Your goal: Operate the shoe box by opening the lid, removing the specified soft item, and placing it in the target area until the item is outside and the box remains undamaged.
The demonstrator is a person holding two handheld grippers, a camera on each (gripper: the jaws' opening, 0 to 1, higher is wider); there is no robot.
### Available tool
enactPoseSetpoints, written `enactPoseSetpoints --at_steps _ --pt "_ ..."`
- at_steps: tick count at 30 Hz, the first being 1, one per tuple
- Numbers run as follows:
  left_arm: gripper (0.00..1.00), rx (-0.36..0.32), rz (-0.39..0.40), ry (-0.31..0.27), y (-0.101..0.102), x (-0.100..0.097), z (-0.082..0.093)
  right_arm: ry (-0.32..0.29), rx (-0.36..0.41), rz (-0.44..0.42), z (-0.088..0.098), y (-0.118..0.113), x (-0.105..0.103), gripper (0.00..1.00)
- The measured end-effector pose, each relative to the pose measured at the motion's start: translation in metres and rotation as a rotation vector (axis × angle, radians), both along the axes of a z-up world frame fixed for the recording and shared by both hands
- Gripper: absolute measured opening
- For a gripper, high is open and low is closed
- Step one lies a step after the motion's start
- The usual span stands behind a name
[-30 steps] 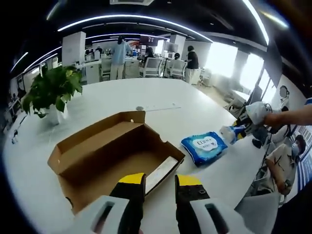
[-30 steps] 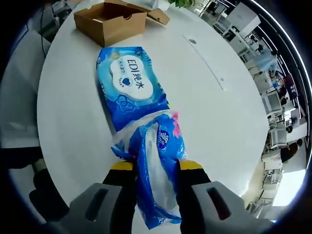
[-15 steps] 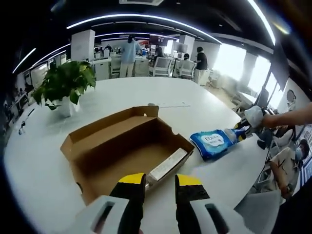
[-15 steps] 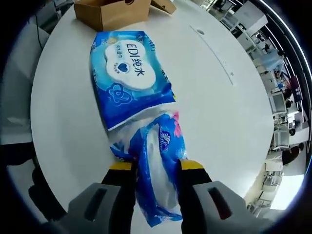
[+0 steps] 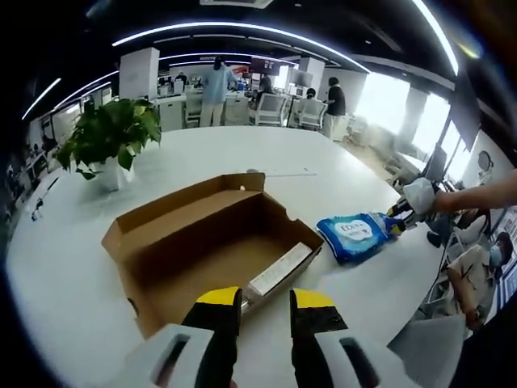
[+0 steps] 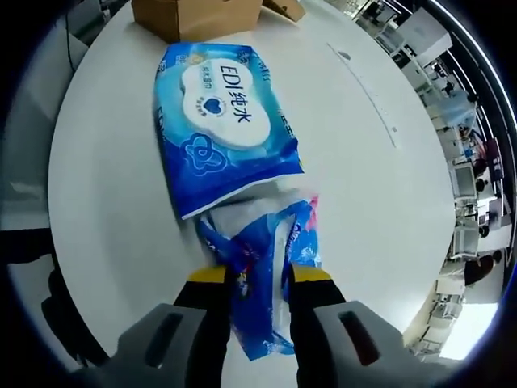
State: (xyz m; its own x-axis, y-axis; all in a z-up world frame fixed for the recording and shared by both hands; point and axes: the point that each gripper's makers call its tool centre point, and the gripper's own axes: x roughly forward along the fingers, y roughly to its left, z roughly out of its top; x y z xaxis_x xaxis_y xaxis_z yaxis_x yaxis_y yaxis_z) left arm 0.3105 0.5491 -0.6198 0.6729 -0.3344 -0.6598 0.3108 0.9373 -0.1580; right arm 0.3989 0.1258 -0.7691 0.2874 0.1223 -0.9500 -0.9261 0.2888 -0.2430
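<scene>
The box (image 5: 210, 242) stood open on the table (image 5: 202, 153). Beside it lay a wipes pack (image 6: 222, 113). The right hand-held gripper (image 6: 252, 279) pinched a tissue packet (image 6: 262, 275) touching the pack's near end, long axis along the jaws. The left hand-held gripper (image 5: 265, 301) hovered at the box, parted, empty.

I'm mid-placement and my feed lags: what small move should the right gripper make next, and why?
Probably open the fingers and let go. The right gripper is shut on the tissue pack, which already lies low on the table beside the wipes pack, well outside the open box. Nothing seems left but the release.
</scene>
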Motion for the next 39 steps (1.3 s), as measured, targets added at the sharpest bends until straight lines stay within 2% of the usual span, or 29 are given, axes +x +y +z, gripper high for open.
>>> enactPoseSetpoints --at_steps 8,17,25,39 --pt "0.23 0.003 -0.003 -0.004 0.002 0.001 0.001 -0.004 -0.013 0.026 0.0 -0.001 -0.001 0.25" --pt "0.24 -0.008 -0.002 -0.011 0.004 0.0 0.003 -0.008 -0.015 0.009 0.005 -0.004 -0.006 0.29" --pt "0.24 -0.025 -0.004 -0.021 0.006 -0.001 0.004 -0.019 -0.001 -0.034 0.026 -0.005 -0.016 0.3" --pt "0.24 -0.065 -0.017 -0.042 0.006 0.0 0.006 -0.06 0.044 -0.131 0.064 -0.006 -0.02 0.31"
